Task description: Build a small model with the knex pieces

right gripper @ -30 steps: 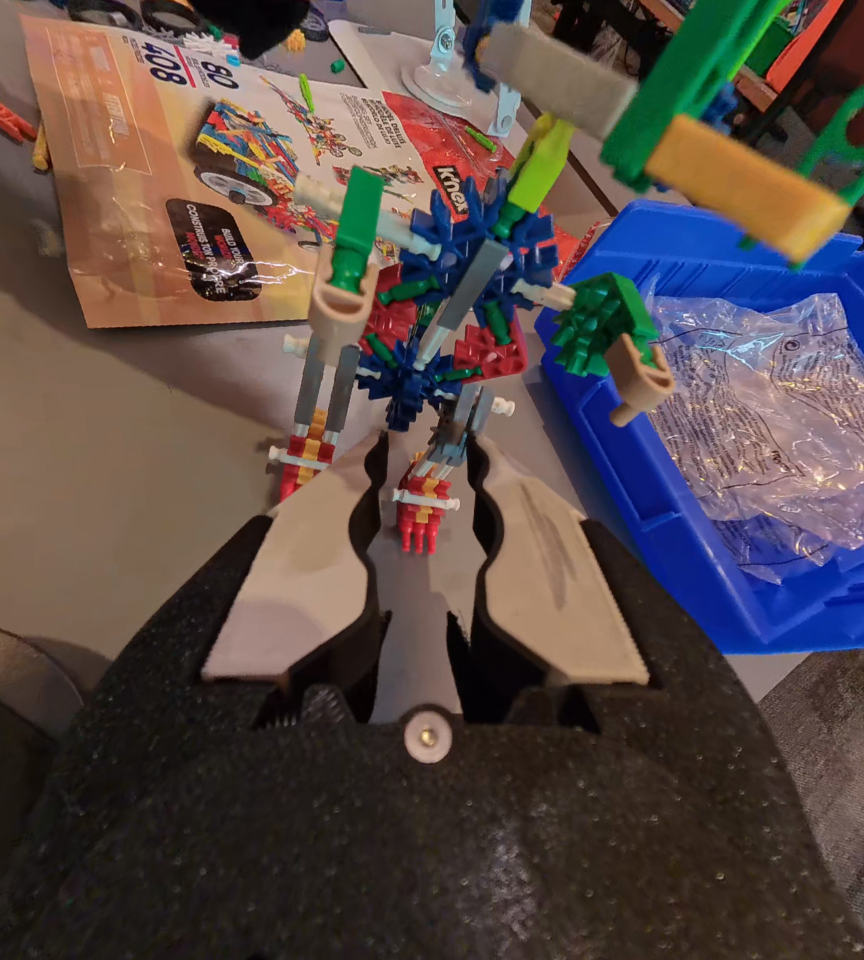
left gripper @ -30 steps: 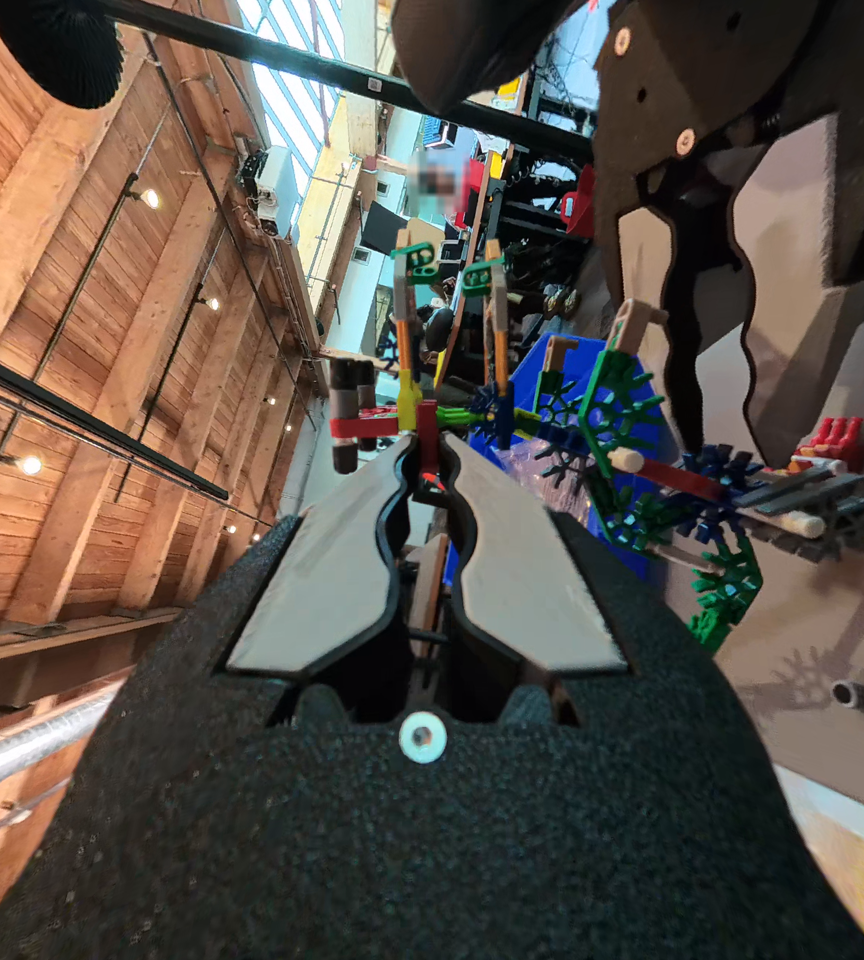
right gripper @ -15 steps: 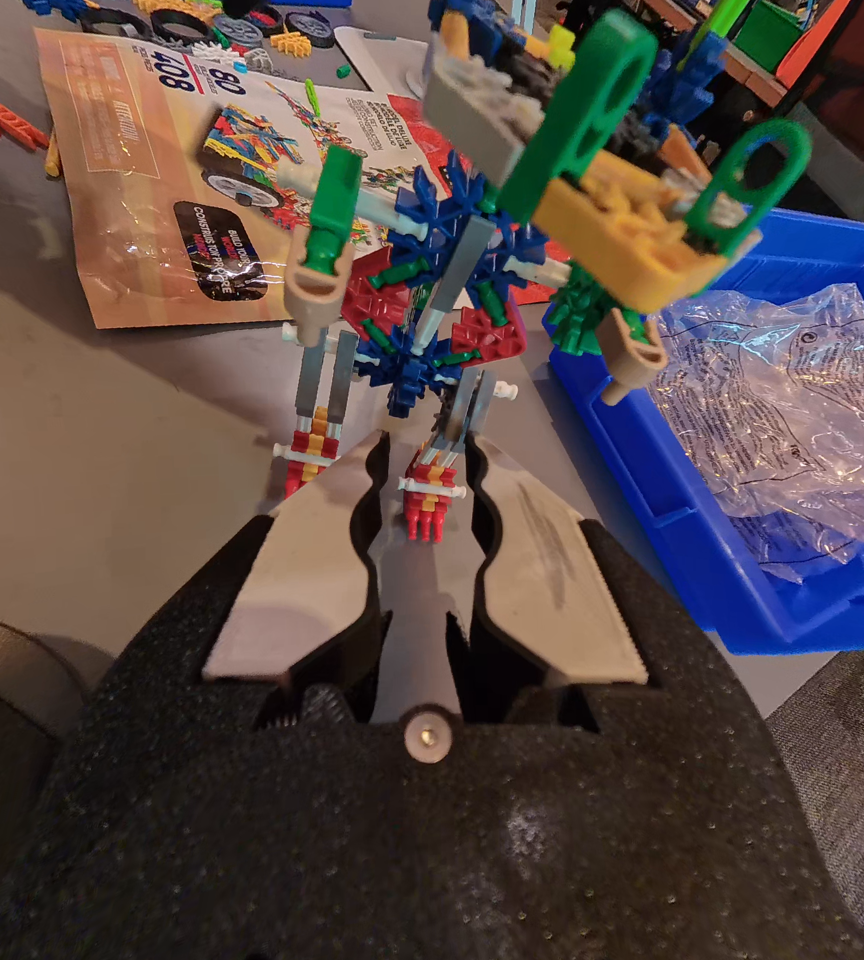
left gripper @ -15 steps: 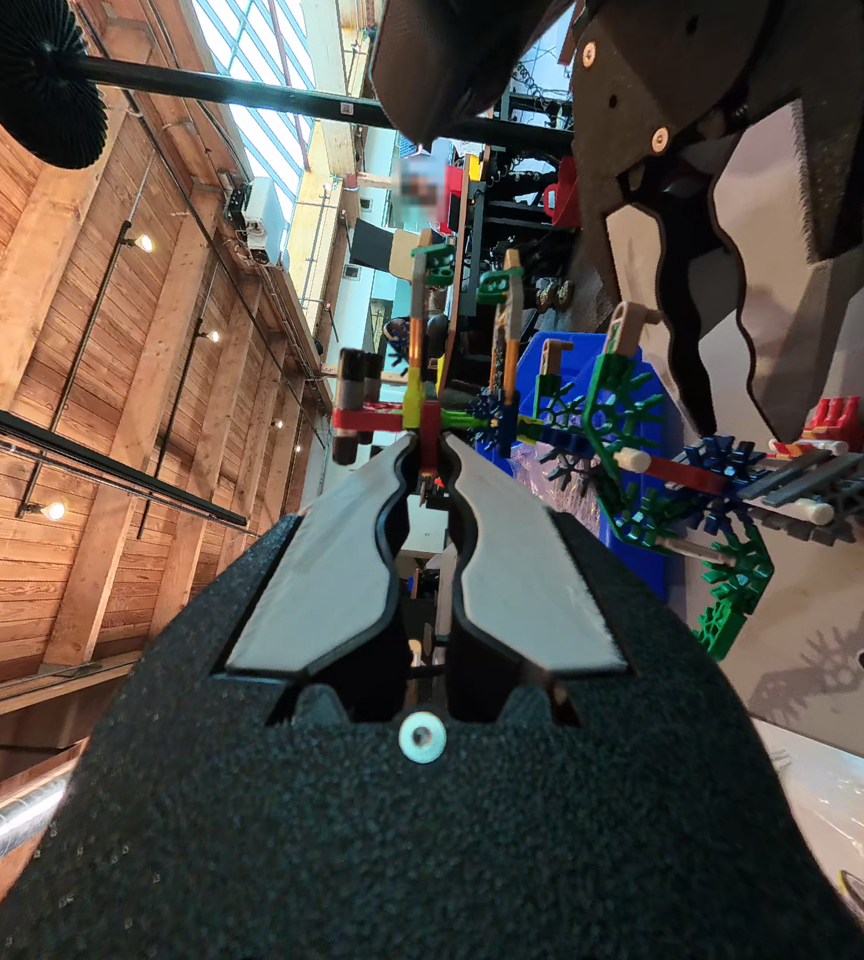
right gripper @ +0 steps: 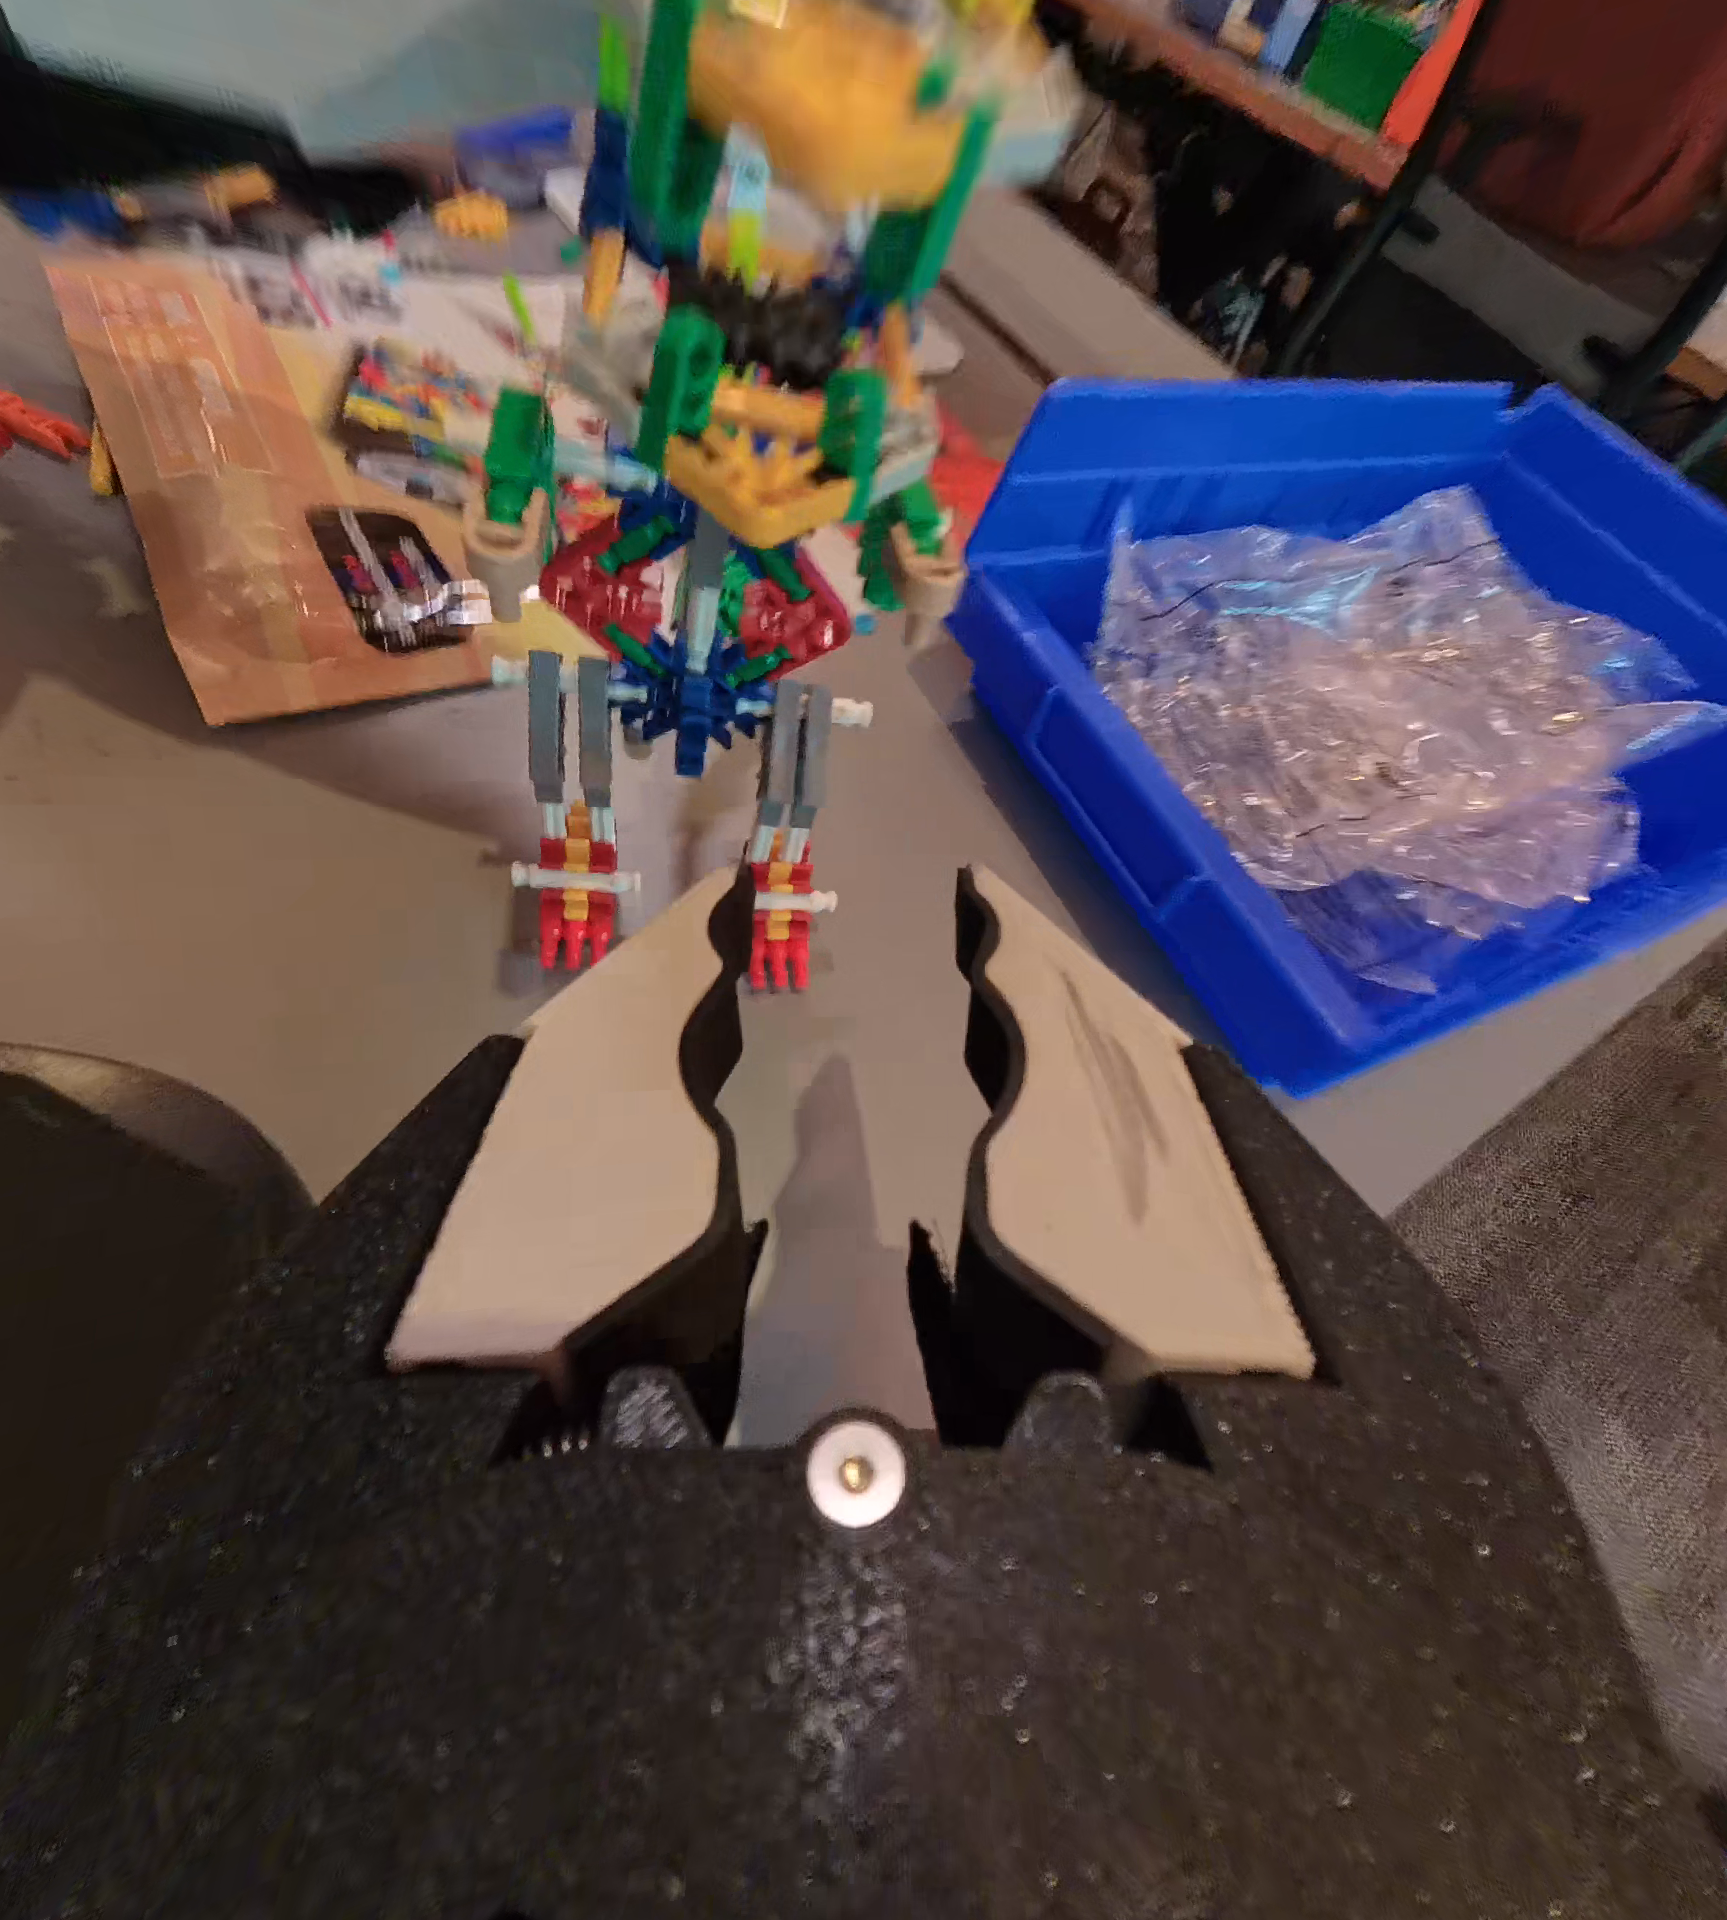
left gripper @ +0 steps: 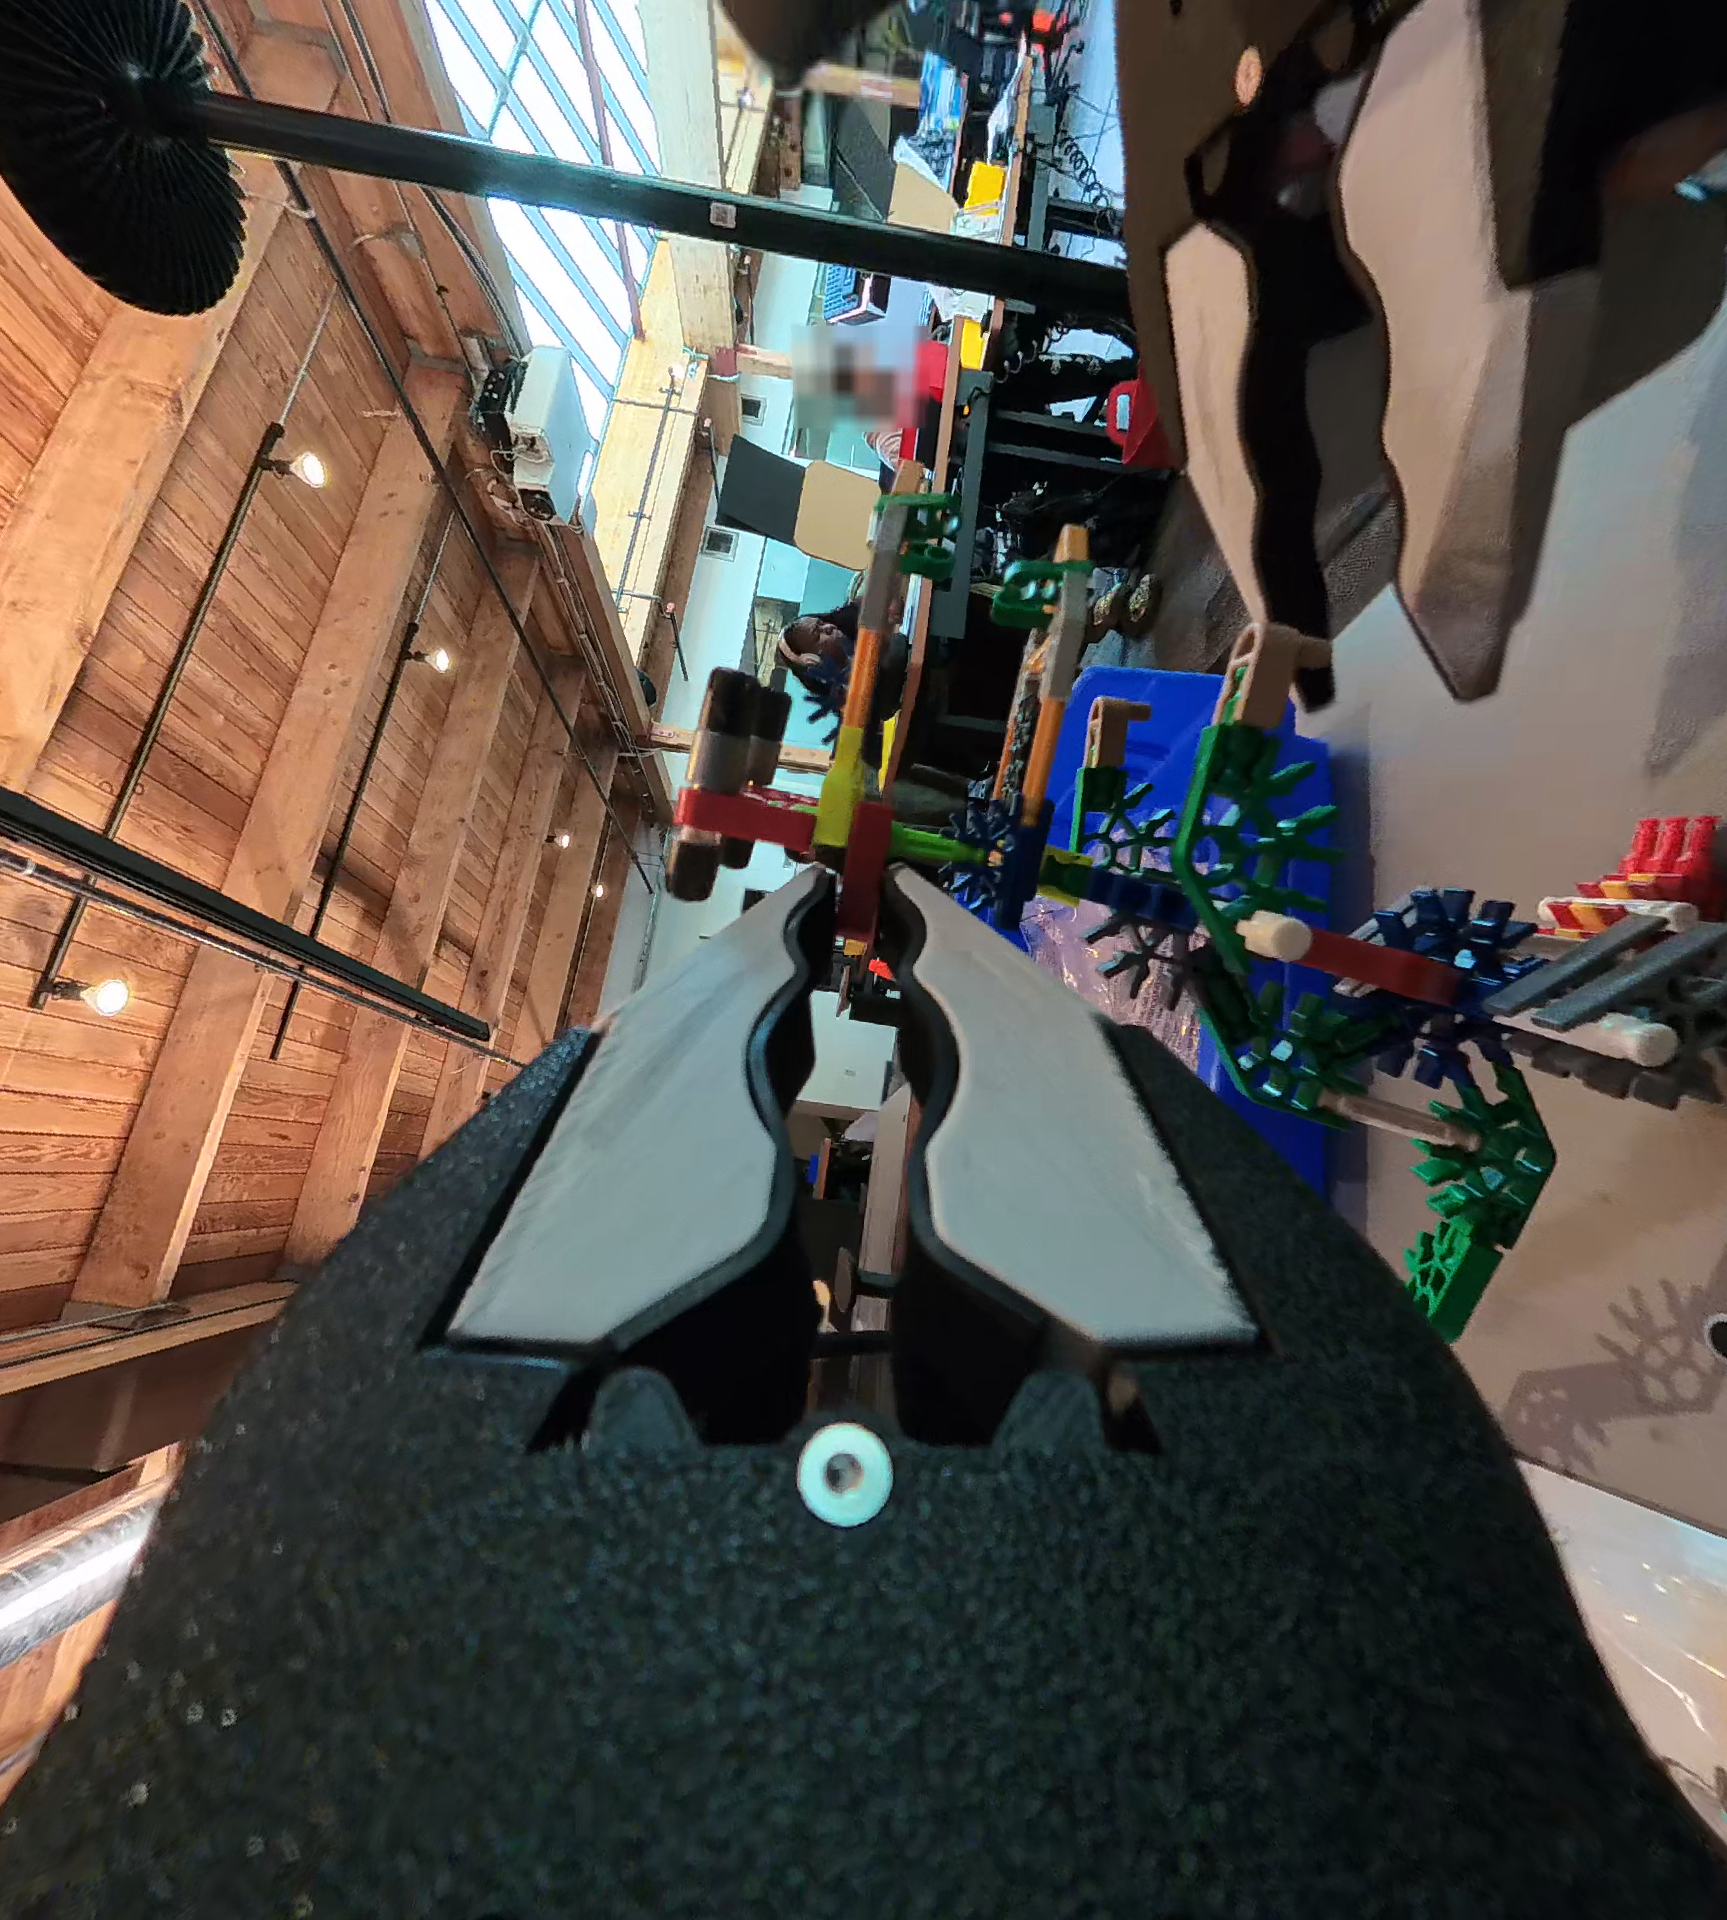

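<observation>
left hand-held gripper point(left gripper: 857, 896), in the left wrist view, is closed on a red connector point(left gripper: 861, 860) at the top end of the toy figure point(left gripper: 1254, 914), the pads pinching it from both sides. from that red connector the figure runs away toward the table point(left gripper: 1669, 644), past green fan pieces and blue snowflake pieces to grey legs and red feet point(left gripper: 1669, 847) that meet the table top; this camera is rolled over, so the long axis reads sideways here. the blue bin point(left gripper: 1150, 727) shows behind the figure, and the right hand-held gripper point(left gripper: 1389, 634) hangs nearer the table, beside a tan clip on the figure. in the right wrist view, the right hand-held gripper point(right gripper: 848, 883) is open and holds nothing, its left finger just beside the red foot point(right gripper: 781, 925) on the bin side. the toy figure point(right gripper: 703, 582) stands upright on the table point(right gripper: 215, 935), long axis vertical, feet toward this camera, its yellow and green top blurred. the blue bin point(right gripper: 1254, 436) with crumpled clear plastic point(right gripper: 1378, 707) lies to the figure's right, a printed sheet point(right gripper: 246, 540) behind it on the left. as a judgement, holding well means keeping the top pinch square and steady so both feet sit flat, with the open jaws kept clear of the thin legs.
</observation>
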A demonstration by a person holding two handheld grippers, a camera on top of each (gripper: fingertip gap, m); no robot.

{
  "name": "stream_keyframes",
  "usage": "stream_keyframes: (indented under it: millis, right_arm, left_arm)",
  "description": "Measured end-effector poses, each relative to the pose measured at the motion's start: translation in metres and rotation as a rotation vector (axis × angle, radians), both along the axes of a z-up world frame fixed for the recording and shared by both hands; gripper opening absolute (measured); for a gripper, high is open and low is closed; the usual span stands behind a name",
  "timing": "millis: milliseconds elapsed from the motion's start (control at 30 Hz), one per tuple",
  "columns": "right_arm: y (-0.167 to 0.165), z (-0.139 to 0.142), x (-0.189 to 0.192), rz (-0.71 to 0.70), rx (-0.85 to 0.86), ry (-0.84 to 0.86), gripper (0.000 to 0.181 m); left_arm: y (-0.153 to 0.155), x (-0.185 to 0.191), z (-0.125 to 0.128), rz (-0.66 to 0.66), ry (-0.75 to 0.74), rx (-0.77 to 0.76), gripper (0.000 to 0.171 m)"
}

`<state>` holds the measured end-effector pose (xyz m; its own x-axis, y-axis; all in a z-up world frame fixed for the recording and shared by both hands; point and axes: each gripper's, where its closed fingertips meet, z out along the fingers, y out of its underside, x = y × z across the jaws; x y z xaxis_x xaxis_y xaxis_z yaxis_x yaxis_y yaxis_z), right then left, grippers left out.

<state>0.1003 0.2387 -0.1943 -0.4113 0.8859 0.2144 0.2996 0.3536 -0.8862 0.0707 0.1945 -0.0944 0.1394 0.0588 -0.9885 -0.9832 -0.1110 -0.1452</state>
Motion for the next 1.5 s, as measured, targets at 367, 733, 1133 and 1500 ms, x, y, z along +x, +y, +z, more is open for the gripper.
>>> stream_keyframes:
  millis: [367, 733, 1133, 1500]
  right_arm:
    - [-0.031, 0.090, 0.006, 0.079, -0.226, 0.196, 0.060]
    - [-0.032, 0.101, -0.010, 0.026, -0.148, 0.176, 0.043]
    - [-0.034, 0.102, -0.017, 0.051, -0.102, 0.110, 0.043]
    - [-0.037, 0.103, -0.016, 0.063, -0.065, 0.116, 0.043]
  left_arm:
    - [0.002, 0.002, 0.000, -0.009, -0.043, 0.017, 0.005]
    - [-0.009, -0.010, 0.004, -0.022, -0.253, 0.039, 0.019]
    - [-0.041, -0.049, -0.095, 0.066, -0.770, -0.616, 0.022]
    - [-0.045, -0.083, -0.149, 0.226, -0.500, -0.739, 0.022]
